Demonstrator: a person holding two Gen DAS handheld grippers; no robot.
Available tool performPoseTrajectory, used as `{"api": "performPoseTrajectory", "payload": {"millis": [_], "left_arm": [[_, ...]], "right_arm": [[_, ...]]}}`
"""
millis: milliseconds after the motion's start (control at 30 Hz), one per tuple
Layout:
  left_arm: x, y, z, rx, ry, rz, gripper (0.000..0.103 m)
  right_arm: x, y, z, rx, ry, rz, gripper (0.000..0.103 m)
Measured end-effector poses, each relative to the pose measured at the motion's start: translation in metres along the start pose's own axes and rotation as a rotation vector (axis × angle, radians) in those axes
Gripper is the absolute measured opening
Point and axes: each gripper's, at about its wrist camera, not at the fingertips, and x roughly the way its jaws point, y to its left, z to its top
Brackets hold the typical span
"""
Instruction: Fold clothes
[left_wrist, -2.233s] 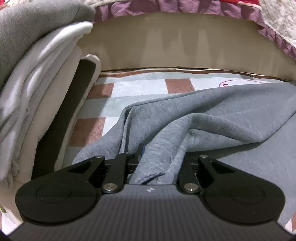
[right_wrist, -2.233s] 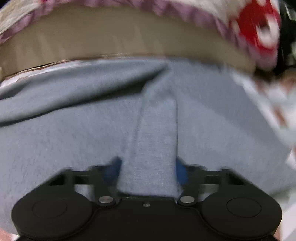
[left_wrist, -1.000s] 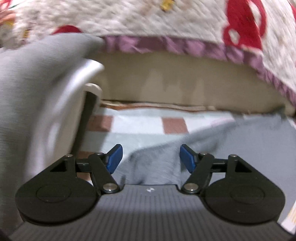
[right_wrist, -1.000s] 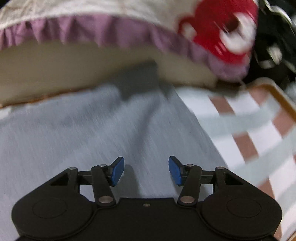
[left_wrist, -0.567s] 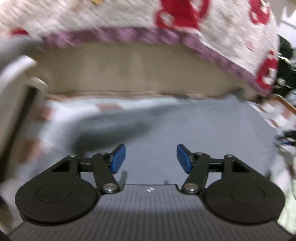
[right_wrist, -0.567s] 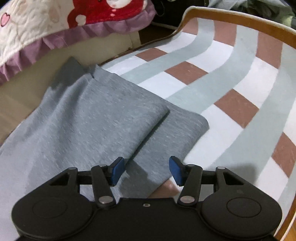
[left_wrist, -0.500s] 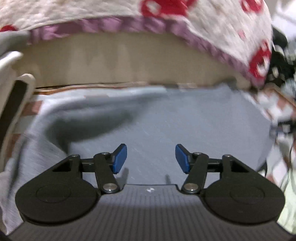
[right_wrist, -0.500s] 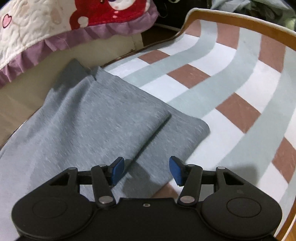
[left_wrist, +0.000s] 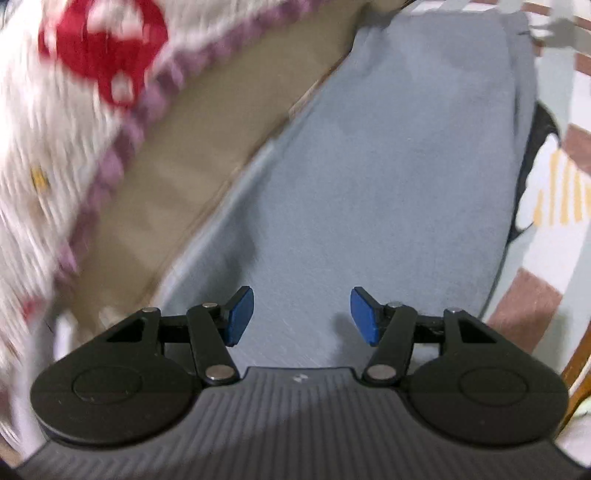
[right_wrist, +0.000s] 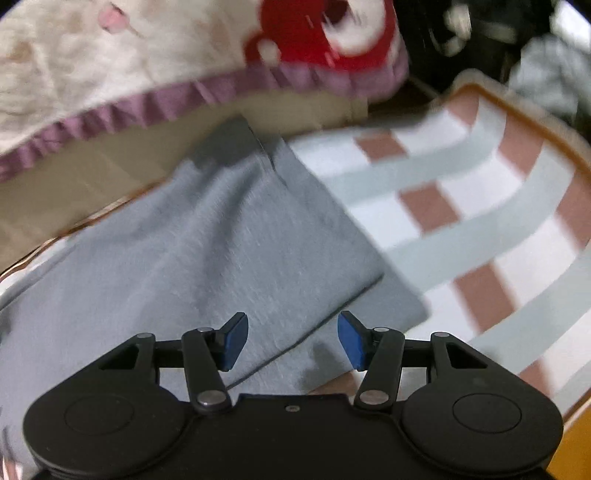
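Note:
A grey garment (left_wrist: 388, 184) lies flat and folded on a checked cloth (right_wrist: 461, 221). In the left wrist view it runs away from me at a slant, and my left gripper (left_wrist: 302, 314) hovers open above it with nothing between the blue pads (left_wrist: 240, 314). In the right wrist view the grey garment (right_wrist: 240, 251) shows a folded upper layer over a lower one, with a corner at the right. My right gripper (right_wrist: 293, 339) stands open over that layered edge and grips nothing.
A white quilt (right_wrist: 147, 55) with red prints and a purple frill overhangs a beige side (left_wrist: 177, 177) just behind the garment. A wooden rim (right_wrist: 517, 99) borders the checked cloth. A white item with yellow stripes (left_wrist: 546, 192) lies past the garment's right edge.
Both grippers let go of the grey cloth they held earlier. The left view has swung right and rolled, so the quilt now slants. The right gripper has lifted a little above the folded corner.

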Motion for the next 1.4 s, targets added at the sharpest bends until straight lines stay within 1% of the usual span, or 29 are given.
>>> {"api": "performPoseTrajectory", "payload": {"millis": [33, 100, 167, 233, 300, 367, 400, 433, 467, 500, 533, 567, 633, 667, 700, 733, 767, 833, 900, 933, 967, 1067, 1133, 1167, 1267, 1300, 1333, 1367, 1400], "left_arm": [[-0.011, 0.004, 0.008, -0.006, -0.036, 0.016, 0.059], [-0.017, 0.014, 0.019, -0.12, -0.05, 0.003, 0.059], [-0.015, 0.021, 0.029, -0.258, -0.05, -0.003, 0.059], [0.003, 0.014, 0.039, -0.38, -0.014, -0.039, 0.059], [0.022, 0.0, 0.051, -0.442, 0.025, -0.06, 0.058], [0.028, -0.02, 0.057, -0.431, 0.061, -0.066, 0.058], [0.028, -0.028, 0.059, -0.418, 0.072, -0.071, 0.058], [0.028, -0.036, 0.061, -0.404, 0.082, -0.076, 0.059], [0.032, -0.04, 0.066, -0.394, 0.067, -0.064, 0.059], [0.037, -0.044, 0.072, -0.384, 0.05, -0.052, 0.058], [0.042, -0.048, 0.077, -0.374, 0.034, -0.039, 0.058], [0.046, -0.053, 0.082, -0.364, 0.018, -0.027, 0.059], [0.065, -0.057, 0.092, -0.461, -0.02, -0.119, 0.061], [0.075, -0.06, 0.096, -0.51, -0.03, -0.145, 0.061], [0.086, -0.067, 0.102, -0.541, -0.029, -0.163, 0.061], [0.096, -0.074, 0.108, -0.57, -0.027, -0.181, 0.061], [0.106, -0.083, 0.115, -0.58, -0.028, -0.196, 0.061], [0.118, -0.1, 0.13, -0.546, -0.045, -0.205, 0.061], [0.127, -0.118, 0.144, -0.497, -0.058, -0.21, 0.059], [0.131, -0.124, 0.15, -0.463, -0.057, -0.22, 0.059], [0.134, -0.131, 0.155, -0.429, -0.056, -0.23, 0.058], [0.131, -0.145, 0.166, -0.326, -0.095, -0.189, 0.058], [0.13, -0.147, 0.167, -0.286, -0.12, -0.195, 0.058], [0.13, -0.145, 0.165, -0.284, -0.12, -0.205, 0.058], [0.132, -0.138, 0.155, -0.304, -0.104, -0.234, 0.058], [0.134, -0.135, 0.152, -0.314, -0.1, -0.235, 0.058], [0.136, -0.132, 0.148, -0.323, -0.096, -0.236, 0.058], [0.138, -0.13, 0.145, -0.326, -0.097, -0.227, 0.058], [0.139, -0.126, 0.141, -0.335, -0.096, -0.212, 0.058]], "right_arm": [[-0.017, 0.002, 0.006, -0.051, -0.007, -0.021, 0.056], [-0.042, 0.015, 0.014, -0.269, -0.047, -0.191, 0.057], [-0.056, 0.016, 0.023, -0.394, -0.045, -0.236, 0.057], [-0.058, 0.004, 0.036, -0.331, -0.045, -0.154, 0.057], [-0.037, -0.006, 0.046, -0.252, -0.02, -0.031, 0.057], [-0.003, -0.014, 0.048, -0.187, 0.013, 0.061, 0.053], [0.018, -0.018, 0.046, -0.159, 0.031, 0.092, 0.046], [0.037, -0.02, 0.042, -0.132, 0.044, 0.096, 0.042], [0.055, -0.024, 0.036, -0.102, 0.057, 0.081, 0.027], [0.067, -0.028, 0.03, -0.071, 0.04, 0.007, 0.01], [0.077, -0.031, 0.025, -0.048, 0.018, -0.076, 0.013], [0.079, -0.029, 0.021, -0.055, -0.022, -0.174, 0.024], [0.075, -0.027, 0.019, -0.049, -0.074, -0.195, 0.024], [0.073, -0.027, 0.019, -0.035, -0.094, -0.191, 0.026], [0.069, -0.032, 0.018, 0.039, -0.084, -0.118, 0.032], [0.066, -0.043, 0.012, 0.153, -0.072, -0.023, 0.036], [0.064, -0.053, 0.004, 0.261, -0.066, 0.07, 0.043], [0.068, -0.072, -0.025, 0.425, -0.098, 0.218, 0.044], [0.076, -0.085, -0.052, 0.463, -0.142, 0.254, 0.047], [0.083, -0.091, -0.055, 0.483, -0.132, 0.252, 0.046], [0.089, -0.095, -0.054, 0.48, -0.133, 0.277, 0.046], [0.109, -0.1, -0.05, 0.474, -0.096, 0.274, 0.046], [0.116, -0.1, -0.049, 0.476, -0.119, 0.28, 0.047], [0.12, -0.097, -0.043, 0.459, -0.131, 0.274, 0.048], [0.13, -0.089, -0.031, 0.419, -0.182, 0.263, 0.062], [0.132, -0.084, -0.03, 0.39, -0.208, 0.248, 0.062], [0.134, -0.08, -0.028, 0.361, -0.235, 0.233, 0.056], [0.136, -0.076, -0.026, 0.327, -0.258, 0.217, 0.014], [0.137, -0.07, -0.024, 0.275, -0.272, 0.196, 0.004]]}}
